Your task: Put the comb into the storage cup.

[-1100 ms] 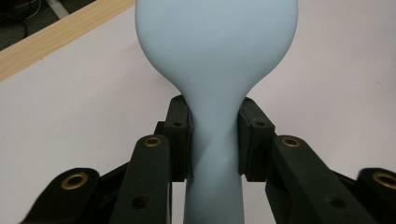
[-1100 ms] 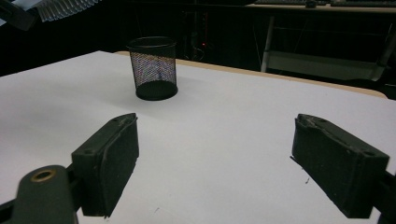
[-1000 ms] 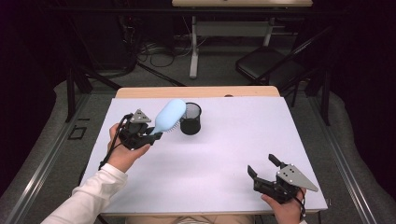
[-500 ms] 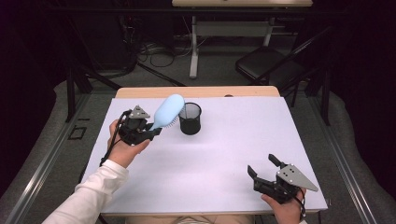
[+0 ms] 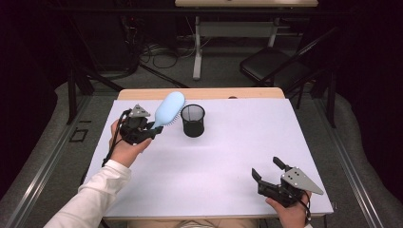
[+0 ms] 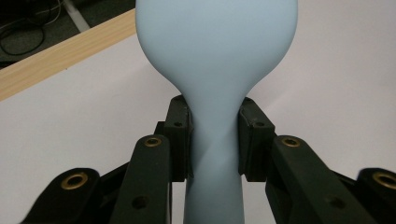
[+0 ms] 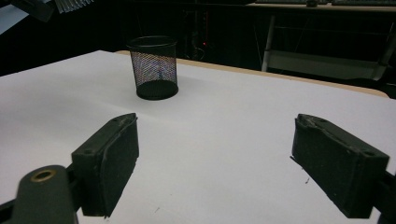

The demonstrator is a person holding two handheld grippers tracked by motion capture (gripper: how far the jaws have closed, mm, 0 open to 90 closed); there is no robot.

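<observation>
A pale blue hairbrush (image 5: pixel 168 108) is held above the table's left part, its head tilted up toward the black mesh cup (image 5: pixel 193 120). My left gripper (image 5: pixel 153 130) is shut on the brush's handle (image 6: pixel 215 154), both pads pressing its narrow neck. The brush head (image 6: pixel 217 37) rises straight ahead in the left gripper view. The mesh cup stands upright and empty just right of the brush head. Near the table's front right corner my right gripper (image 5: pixel 268 172) rests open with nothing between its jaws, and the cup (image 7: pixel 154 67) stands far ahead of it.
The table has a white top (image 5: pixel 237 142) with a wooden strip along its far edge (image 5: pixel 204 93). Behind it stand a black folding chair (image 5: pixel 273 69), a desk leg and cables on the floor. A metal rail (image 5: pixel 47 156) runs along the left side.
My left hand has shifted slightly with the brush, its head now a little higher and closer to the cup. The right gripper has stayed still.
</observation>
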